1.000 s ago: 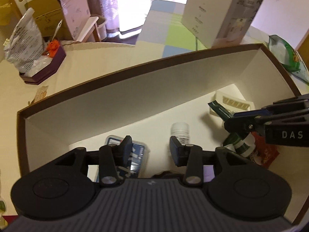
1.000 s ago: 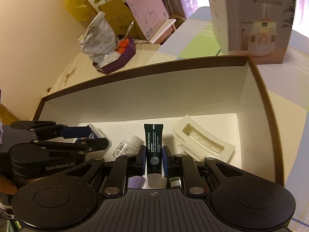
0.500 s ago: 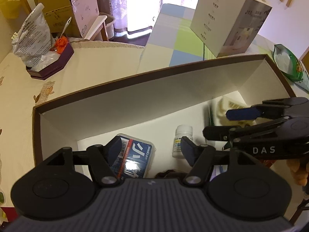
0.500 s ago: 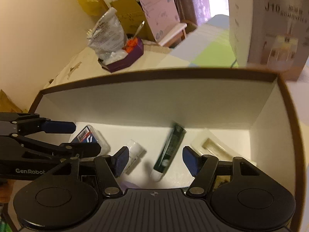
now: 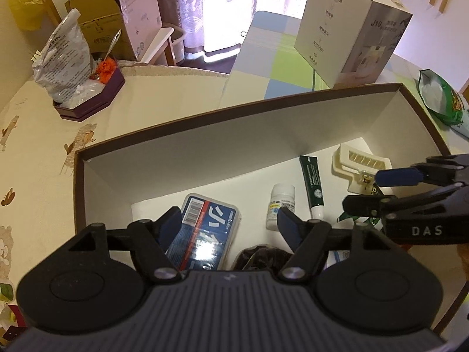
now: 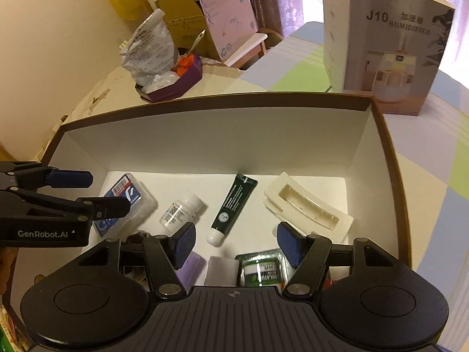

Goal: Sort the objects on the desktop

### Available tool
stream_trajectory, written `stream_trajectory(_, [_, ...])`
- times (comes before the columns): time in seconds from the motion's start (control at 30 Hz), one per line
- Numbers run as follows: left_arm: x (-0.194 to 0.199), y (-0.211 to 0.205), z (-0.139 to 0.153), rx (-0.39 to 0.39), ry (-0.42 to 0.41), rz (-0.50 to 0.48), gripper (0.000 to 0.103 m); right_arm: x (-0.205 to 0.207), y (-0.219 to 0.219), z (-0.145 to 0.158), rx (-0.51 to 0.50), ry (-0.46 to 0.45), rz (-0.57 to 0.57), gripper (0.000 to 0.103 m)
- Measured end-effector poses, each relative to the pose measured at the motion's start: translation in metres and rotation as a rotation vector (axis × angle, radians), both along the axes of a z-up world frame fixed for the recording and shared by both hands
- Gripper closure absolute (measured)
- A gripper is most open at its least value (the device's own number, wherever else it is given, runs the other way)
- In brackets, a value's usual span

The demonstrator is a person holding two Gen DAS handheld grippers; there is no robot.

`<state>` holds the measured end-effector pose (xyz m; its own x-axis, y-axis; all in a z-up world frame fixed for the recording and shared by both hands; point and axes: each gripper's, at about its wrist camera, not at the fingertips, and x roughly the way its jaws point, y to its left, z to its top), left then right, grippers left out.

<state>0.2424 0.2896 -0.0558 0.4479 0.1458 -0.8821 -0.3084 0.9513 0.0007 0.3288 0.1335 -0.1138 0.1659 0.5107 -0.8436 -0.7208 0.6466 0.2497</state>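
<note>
Cream counter point(image 5: 176, 102), brown box point(image 6: 390, 176): green tube point(image 6: 233, 205) lies mid-frame, released. Right gripper point(image 6: 234, 239), left gripper point(image 5: 228, 226): fingers just opened, half-wide, empty. Withdraw straight up, clear of the box rim.

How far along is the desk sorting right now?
Done: the green tube, white pill bottle, blue card case and cream tray lie in the brown box. In hand: nothing; both sets of jaws just opened, empty. Left: the green bag outside the box.

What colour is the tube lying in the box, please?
Dark green tube with a white cap; right wrist view.
</note>
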Motion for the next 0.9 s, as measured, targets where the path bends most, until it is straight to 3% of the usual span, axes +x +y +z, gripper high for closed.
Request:
stream_trajectory(0.5, [-0.027, -0.02, 0.025, 0.069, -0.026, 0.034, 0.026, -0.024, -0.023, 0.03, 0.014, -0.007, -0.058, 0.035])
stream_trajectory(0.57, [-0.031, -0.024, 0.029, 0.077, -0.032, 0.038, 0.026, -0.029, -0.026, 0.034, 0.016, -0.012, -0.061, 0.02])
stream_trajectory(0.6, [-0.034, -0.025, 0.031, 0.081, -0.036, 0.04, 0.025, -0.032, -0.029, 0.036, 0.022, -0.025, -0.064, 0.004])
stream_trajectory(0.9, [-0.059, -0.052, 0.05, 0.116, -0.069, 0.045, 0.021, -0.06, -0.054, 0.055, 0.041, -0.065, -0.071, 0.003])
